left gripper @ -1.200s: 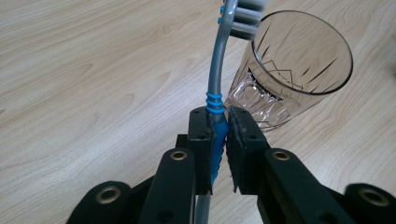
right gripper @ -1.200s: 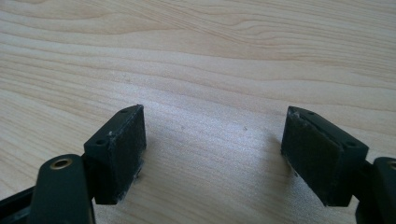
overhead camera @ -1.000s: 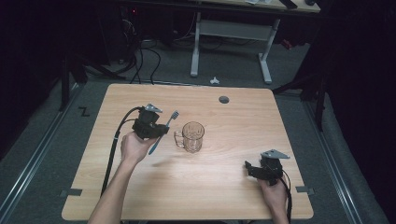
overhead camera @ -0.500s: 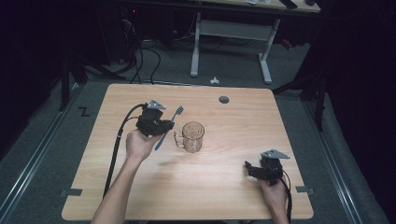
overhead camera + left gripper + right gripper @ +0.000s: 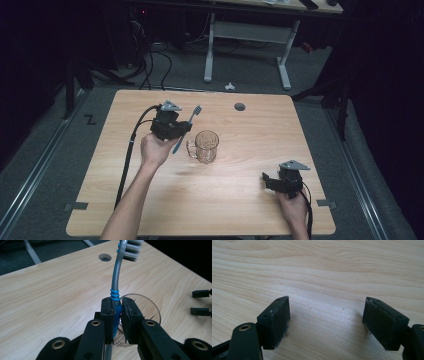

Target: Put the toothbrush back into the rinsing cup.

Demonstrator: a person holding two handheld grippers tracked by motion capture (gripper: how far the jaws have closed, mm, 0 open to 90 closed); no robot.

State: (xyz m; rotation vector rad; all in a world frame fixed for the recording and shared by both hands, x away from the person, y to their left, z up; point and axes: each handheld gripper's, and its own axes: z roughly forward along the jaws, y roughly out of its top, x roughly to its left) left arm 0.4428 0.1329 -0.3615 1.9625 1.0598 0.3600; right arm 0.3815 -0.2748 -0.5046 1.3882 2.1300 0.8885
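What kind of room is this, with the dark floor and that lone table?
Probably a lab or recording workspace rather than a home: a bare wooden table on grey carpet, cables trailing on the floor beyond it, and an adjustable desk frame behind.

Looks like lab or recording studio, not home. Room dark, light falls mainly on wooden bench (image 5: 150, 210) with round cable hole (image 5: 240, 106) at 12 o'clock. Grey carpet floor (image 5: 45, 170), metal rails (image 5: 30, 165) along bench at 9 and 3 o'clock. Black cables (image 5: 150, 60) bundled on floor at 11 o'clock. Second desk with white metal legs (image 5: 209, 55) at 12 o'clock. Tape marks (image 5: 76, 206) on floor near bench corners.
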